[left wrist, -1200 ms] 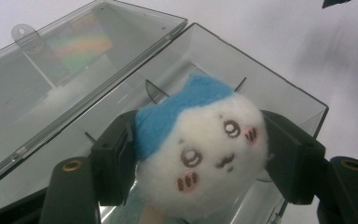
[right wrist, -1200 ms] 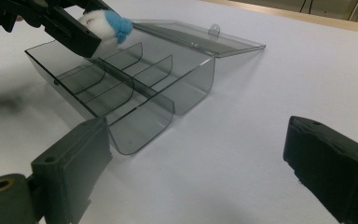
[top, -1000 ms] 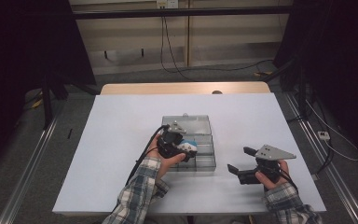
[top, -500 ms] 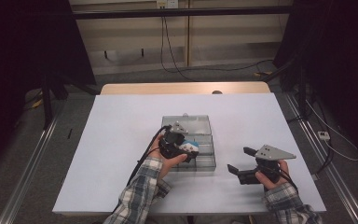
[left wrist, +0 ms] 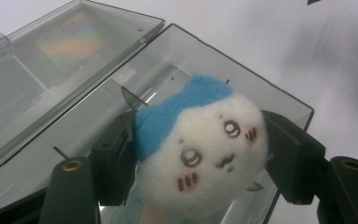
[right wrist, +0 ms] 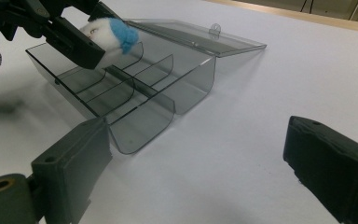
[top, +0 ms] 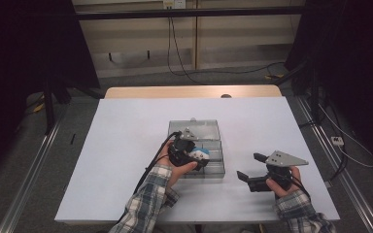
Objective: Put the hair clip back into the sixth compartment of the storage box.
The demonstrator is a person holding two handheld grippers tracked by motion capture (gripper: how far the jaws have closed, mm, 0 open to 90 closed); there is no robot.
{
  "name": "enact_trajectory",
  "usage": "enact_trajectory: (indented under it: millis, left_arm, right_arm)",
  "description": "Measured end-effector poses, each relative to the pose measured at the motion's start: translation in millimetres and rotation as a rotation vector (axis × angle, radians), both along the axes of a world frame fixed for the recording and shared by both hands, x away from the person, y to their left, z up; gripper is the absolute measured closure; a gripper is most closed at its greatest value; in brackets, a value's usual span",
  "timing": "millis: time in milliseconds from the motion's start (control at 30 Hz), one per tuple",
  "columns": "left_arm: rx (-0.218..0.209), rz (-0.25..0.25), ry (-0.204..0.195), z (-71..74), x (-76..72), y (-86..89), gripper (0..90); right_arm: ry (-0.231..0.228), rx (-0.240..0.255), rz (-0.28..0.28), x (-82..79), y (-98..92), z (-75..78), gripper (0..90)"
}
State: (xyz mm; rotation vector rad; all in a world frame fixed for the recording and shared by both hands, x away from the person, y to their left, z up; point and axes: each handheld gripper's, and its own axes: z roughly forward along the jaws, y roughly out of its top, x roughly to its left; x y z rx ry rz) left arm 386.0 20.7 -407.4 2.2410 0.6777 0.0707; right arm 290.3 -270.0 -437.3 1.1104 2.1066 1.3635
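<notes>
A small white plush toy (left wrist: 200, 149) with a blue cap and a drawn face sits squeezed between the jaws of my left gripper (left wrist: 198, 161), which is shut on it. The toy (top: 200, 154) hangs just above a clear grey plastic box (top: 213, 165) with several compartments and its lid (top: 196, 129) laid open at the far side. From the right gripper view the toy (right wrist: 109, 32) shows over the box's near compartments (right wrist: 121, 98). My right gripper (top: 248, 167) rests on the table to the right of the box, open with nothing between its fingers (right wrist: 328, 156).
The box stands mid-table on a white tabletop (top: 126, 145) with a wooden strip (top: 189, 92) at its far edge. Cables (top: 145, 174) trail from the left gripper along the plaid sleeve. Dark stands and floor cables surround the table.
</notes>
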Motion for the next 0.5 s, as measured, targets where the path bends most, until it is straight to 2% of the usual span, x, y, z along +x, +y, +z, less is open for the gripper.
enact_trajectory:
  millis: [167,500]
  left_arm:
    - [0.013,-0.016,-0.001,-0.8,-1.0,-2.8,32.9]
    - [0.002,-0.019,0.007,-3.2,-2.1,-8.2,32.9]
  right_arm:
    - [0.001,0.001,0.000,0.0,-0.2,-0.1,7.1]
    - [0.001,0.001,0.000,-0.1,-0.2,0.0,7.2]
